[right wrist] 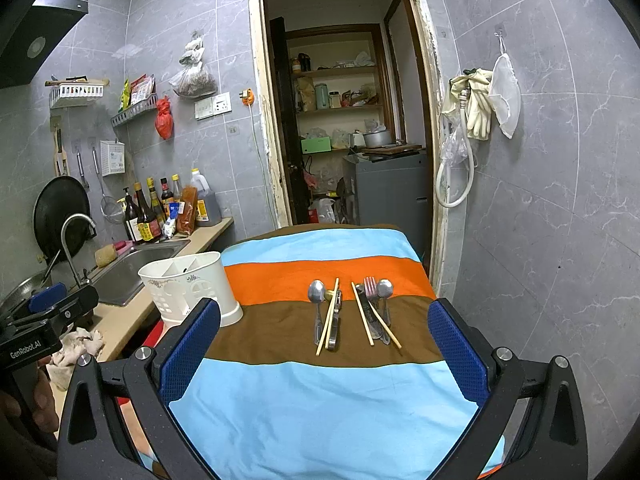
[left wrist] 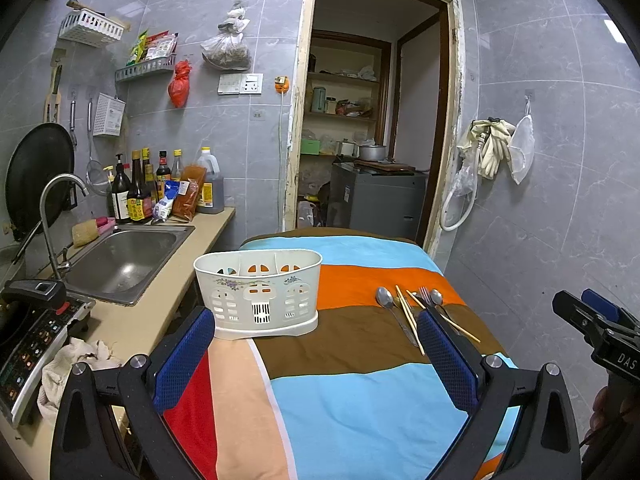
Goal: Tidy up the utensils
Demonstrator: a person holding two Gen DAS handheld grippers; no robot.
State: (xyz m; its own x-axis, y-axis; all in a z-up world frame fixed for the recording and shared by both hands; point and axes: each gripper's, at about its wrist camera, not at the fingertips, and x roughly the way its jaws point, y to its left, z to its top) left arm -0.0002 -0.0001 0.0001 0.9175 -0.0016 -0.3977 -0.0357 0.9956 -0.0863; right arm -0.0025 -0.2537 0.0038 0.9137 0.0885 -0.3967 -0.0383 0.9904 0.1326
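A white utensil holder (left wrist: 258, 292) with divided compartments is being shown standing upright on a striped cloth (left wrist: 360, 400), at the cloth's left edge beside the counter (left wrist: 160, 312). The utensils are being shown lying on the brown and orange stripes to the right of the holder, well apart from it, in two small groups. In the left group a spoon (right wrist: 318, 296) is lying bowl away from the camera, with a pair of chopsticks (right wrist: 329, 320) just beside it and partly over a further metal utensil whose kind cannot be told. In the right group a fork (right wrist: 371, 290) and a second spoon (right wrist: 385, 289) are lying side by side, crossed by two more chopsticks (right wrist: 376, 318).

The left gripper (left wrist: 316, 328) is being held above the near part of the cloth with its blue-padded fingers (left wrist: 184, 356) spread wide and nothing between them. The right gripper (right wrist: 324, 320) is likewise being held with its jaws wide apart, empty, and it is being pointed at the two groups of utensils, which are being framed between its fingers (right wrist: 456, 352).

A steel sink (left wrist: 124, 264) is being seen set in the counter left of the cloth.
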